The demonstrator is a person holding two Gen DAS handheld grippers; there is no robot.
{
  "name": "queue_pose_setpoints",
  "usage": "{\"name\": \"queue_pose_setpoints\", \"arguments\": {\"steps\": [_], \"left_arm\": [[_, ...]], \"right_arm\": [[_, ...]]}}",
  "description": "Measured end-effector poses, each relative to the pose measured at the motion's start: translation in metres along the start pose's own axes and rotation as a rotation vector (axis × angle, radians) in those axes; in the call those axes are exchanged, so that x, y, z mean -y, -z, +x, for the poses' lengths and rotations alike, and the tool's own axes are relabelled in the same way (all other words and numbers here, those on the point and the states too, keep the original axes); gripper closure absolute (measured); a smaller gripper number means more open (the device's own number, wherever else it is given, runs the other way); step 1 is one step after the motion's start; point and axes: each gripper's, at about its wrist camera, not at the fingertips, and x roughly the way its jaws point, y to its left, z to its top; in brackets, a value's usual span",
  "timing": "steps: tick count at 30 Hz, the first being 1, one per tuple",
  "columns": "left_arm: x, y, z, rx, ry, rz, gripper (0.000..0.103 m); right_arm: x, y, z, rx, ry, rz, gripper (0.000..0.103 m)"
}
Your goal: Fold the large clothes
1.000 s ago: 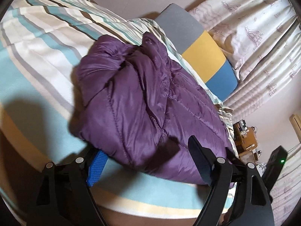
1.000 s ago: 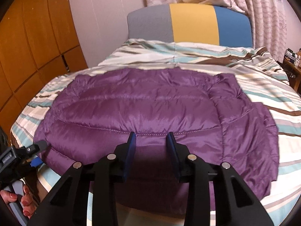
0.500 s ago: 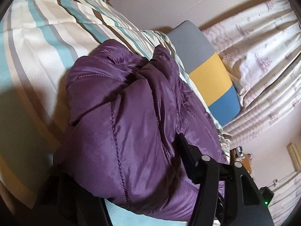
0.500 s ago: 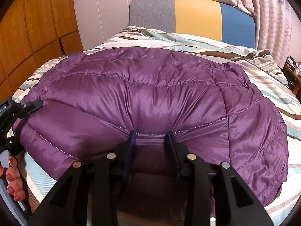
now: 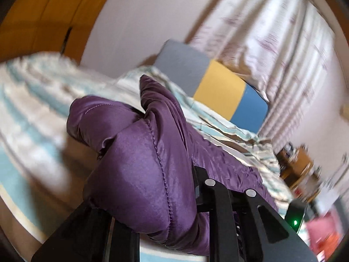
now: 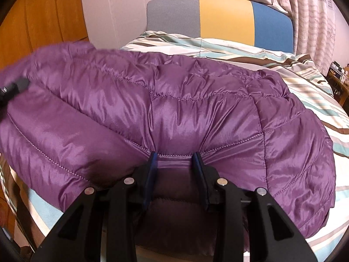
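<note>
A purple quilted down jacket [image 6: 196,113] lies on a striped bed [image 6: 316,91]. My right gripper [image 6: 175,159] is shut on the jacket's near hem and bunches the fabric between its blue-padded fingers. My left gripper [image 5: 152,196] is shut on the jacket's left edge [image 5: 141,170], which bulges up between its fingers and is lifted off the bed. The left gripper's body shows at the far left of the right wrist view [image 6: 11,89]. The jacket's near-left part rises as a fold toward the headboard.
A grey, yellow and blue headboard [image 6: 220,19] stands at the far end of the bed. Wooden wardrobe doors [image 6: 43,21] are on the left, curtains [image 6: 305,4] at the back right. A small wooden side table [image 5: 296,166] with clutter stands right of the bed.
My left gripper has closed on the jacket's edge and lifted it up and forward. The right gripper still holds the hem and has lifted it; the jacket bulges higher on the left.
</note>
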Motion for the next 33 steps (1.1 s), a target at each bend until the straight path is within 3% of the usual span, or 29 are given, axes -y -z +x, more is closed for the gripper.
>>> {"name": "queue_pose_setpoints", "arguments": {"steps": [7, 11, 12, 14, 17, 22, 25, 29, 33], "left_arm": [[0.045, 0.006, -0.008, 0.053, 0.001, 0.227, 0.084], [0.088, 0.017, -0.008, 0.074, 0.003, 0.456, 0.084], [0.095, 0.018, -0.007, 0.077, 0.001, 0.495, 0.084], [0.108, 0.022, -0.001, 0.076, -0.011, 0.573, 0.084], [0.120, 0.025, 0.006, 0.067, -0.022, 0.634, 0.084], [0.139, 0.029, 0.018, 0.059, -0.030, 0.705, 0.084], [0.158, 0.043, 0.026, 0.048, -0.031, 0.823, 0.084], [0.183, 0.063, 0.041, 0.018, -0.018, 0.946, 0.084], [0.198, 0.078, 0.055, -0.006, 0.013, 1.000, 0.084]], "right_arm": [[0.002, 0.000, 0.001, -0.002, 0.000, 0.004, 0.070], [0.007, 0.000, -0.002, 0.008, -0.012, 0.015, 0.069], [0.011, 0.000, -0.006, 0.023, -0.027, 0.039, 0.068], [0.024, 0.003, -0.018, 0.072, -0.072, 0.115, 0.056], [0.048, 0.008, -0.041, 0.134, -0.091, 0.212, 0.055], [0.092, 0.013, -0.070, 0.158, 0.052, 0.269, 0.052], [0.127, 0.020, -0.087, 0.171, 0.128, 0.356, 0.051], [0.164, 0.028, -0.101, 0.187, 0.192, 0.454, 0.048], [0.191, 0.036, -0.113, 0.195, 0.250, 0.510, 0.048]]}}
